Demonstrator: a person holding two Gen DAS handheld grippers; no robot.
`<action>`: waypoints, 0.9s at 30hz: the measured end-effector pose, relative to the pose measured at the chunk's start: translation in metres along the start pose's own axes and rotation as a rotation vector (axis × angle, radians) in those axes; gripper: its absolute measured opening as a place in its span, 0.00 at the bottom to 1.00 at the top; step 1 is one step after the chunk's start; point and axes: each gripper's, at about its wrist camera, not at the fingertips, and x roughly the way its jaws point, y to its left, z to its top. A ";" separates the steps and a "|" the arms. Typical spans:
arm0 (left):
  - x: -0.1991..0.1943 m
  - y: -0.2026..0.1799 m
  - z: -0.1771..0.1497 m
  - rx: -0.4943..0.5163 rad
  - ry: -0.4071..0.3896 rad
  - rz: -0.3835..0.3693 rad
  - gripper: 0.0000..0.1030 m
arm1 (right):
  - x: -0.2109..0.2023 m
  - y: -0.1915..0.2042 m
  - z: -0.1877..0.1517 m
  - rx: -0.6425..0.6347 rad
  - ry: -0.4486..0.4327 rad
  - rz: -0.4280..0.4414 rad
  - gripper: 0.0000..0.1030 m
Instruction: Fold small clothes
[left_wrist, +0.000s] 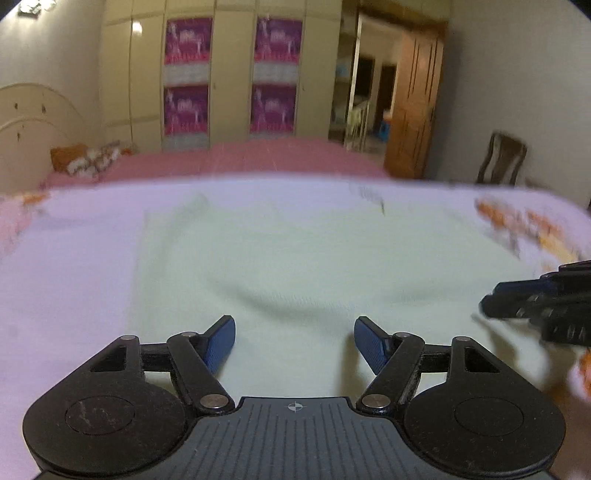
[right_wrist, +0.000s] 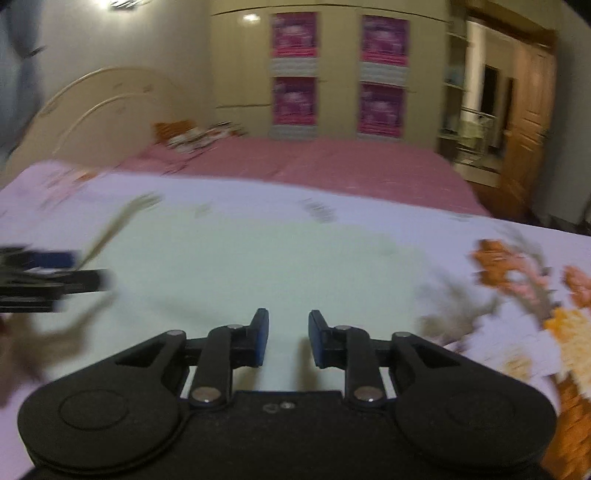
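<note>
Left gripper (left_wrist: 294, 343): fingers spread wide and empty, low over the near hem of the cloth (left_wrist: 314, 266).
Right gripper (right_wrist: 288, 338): fingers apart with a narrower gap, holding nothing, at the cloth's near right part.
Cloth: pale green, lying flat on the sheet (left_wrist: 66, 266), with a shallow wrinkle across its middle.
Step, as I judge it: take the near edge with both.
Doing it well: I pinch only one layer at each near corner, close together, then lift evenly.
Risk: catching the sheet beneath.
</note>
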 end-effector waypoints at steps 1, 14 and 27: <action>-0.001 -0.003 -0.008 0.016 -0.001 0.020 0.69 | 0.003 0.009 -0.008 -0.014 0.034 -0.007 0.23; -0.044 0.036 -0.025 -0.034 0.009 0.103 0.69 | -0.025 -0.003 -0.050 -0.064 0.075 -0.146 0.30; -0.033 -0.020 -0.021 0.017 0.058 0.047 0.71 | -0.026 0.007 -0.047 0.014 0.073 -0.084 0.30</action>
